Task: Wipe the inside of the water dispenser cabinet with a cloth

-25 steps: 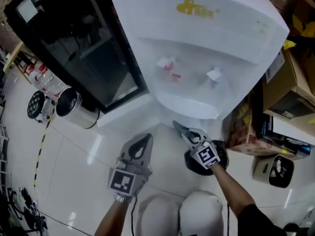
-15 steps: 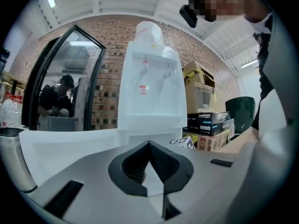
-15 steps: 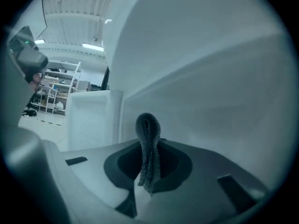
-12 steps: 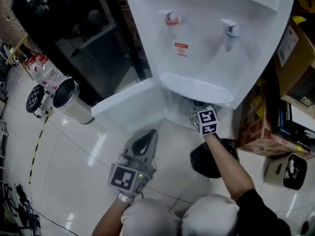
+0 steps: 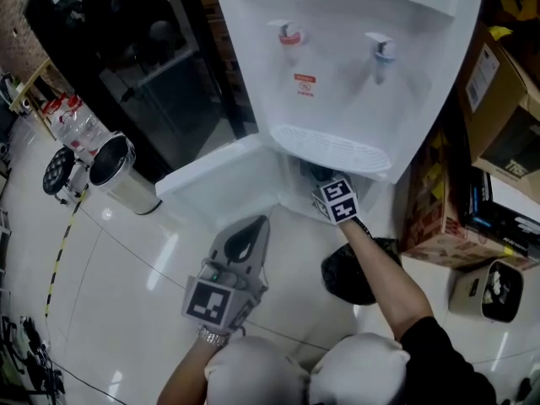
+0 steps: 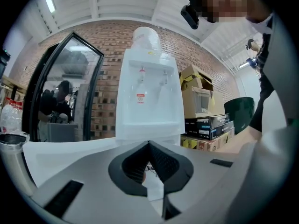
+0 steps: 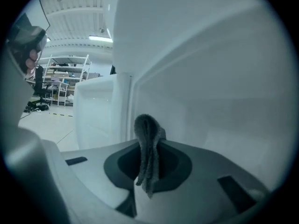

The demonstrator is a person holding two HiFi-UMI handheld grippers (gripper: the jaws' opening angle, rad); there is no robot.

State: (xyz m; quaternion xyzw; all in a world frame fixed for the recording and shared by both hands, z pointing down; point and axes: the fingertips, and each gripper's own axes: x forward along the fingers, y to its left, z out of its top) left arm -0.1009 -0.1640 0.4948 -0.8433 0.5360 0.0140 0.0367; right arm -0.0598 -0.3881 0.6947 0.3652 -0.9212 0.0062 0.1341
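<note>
The white water dispenser stands ahead with its lower cabinet door swung open to the left. My right gripper reaches into the cabinet opening under the drip tray; only its marker cube shows in the head view. It is shut on a grey cloth, which stands folded between the jaws, close to the white inner walls of the cabinet. My left gripper hangs over the floor in front of the open door, shut with nothing in it. The left gripper view faces the dispenser from a distance.
A steel bin stands at the left beside a black glass-door cabinet. A black bag lies on the floor under my right arm. Cardboard boxes and a stack of flat boxes crowd the right side.
My right gripper has moved forward from the floor in front of the dispenser into the cabinet opening, carrying the cloth. The left gripper has barely moved.
</note>
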